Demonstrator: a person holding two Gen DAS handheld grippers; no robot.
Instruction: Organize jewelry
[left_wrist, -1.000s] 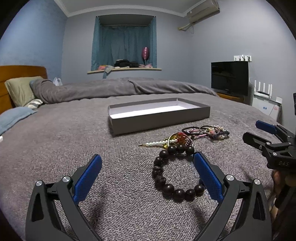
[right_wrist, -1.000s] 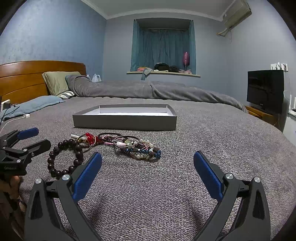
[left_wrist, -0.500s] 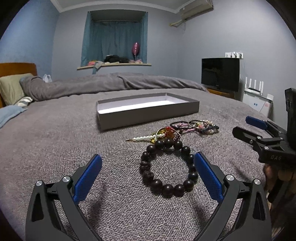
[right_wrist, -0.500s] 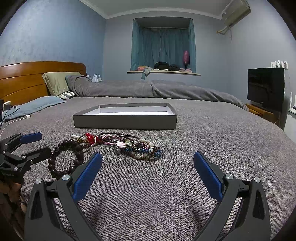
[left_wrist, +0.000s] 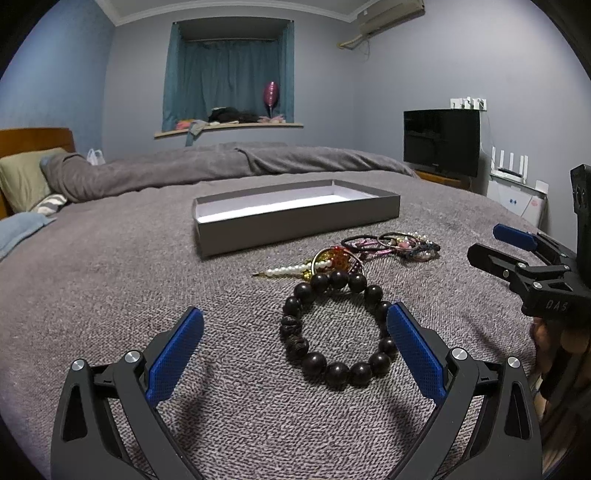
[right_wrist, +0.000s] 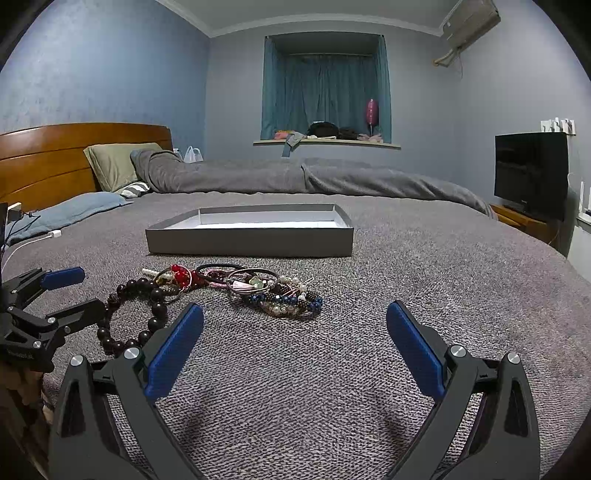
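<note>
A dark wooden bead bracelet (left_wrist: 334, 328) lies on the grey bed cover, between the tips of my open left gripper (left_wrist: 295, 336), nearer its right pad. Behind it lie a pearl strand with red and gold beads (left_wrist: 314, 266) and a pile of thin bracelets (left_wrist: 395, 245). An open grey box (left_wrist: 295, 221) with a white inside stands further back. My right gripper (right_wrist: 295, 332) is open and empty, hovering just in front of the bracelet pile (right_wrist: 277, 293); the dark bracelet (right_wrist: 136, 314) and the box (right_wrist: 251, 242) show there too.
A rolled grey duvet (right_wrist: 295, 177) and pillows (right_wrist: 110, 164) lie at the far side of the bed. A wooden headboard (right_wrist: 55, 155) is at left. A TV (right_wrist: 530, 173) stands at right. A white charger cable (right_wrist: 33, 242) lies at the left edge.
My left gripper has moved right and forward, so the dark bead bracelet now sits between its open fingers. The right gripper has hardly moved.
</note>
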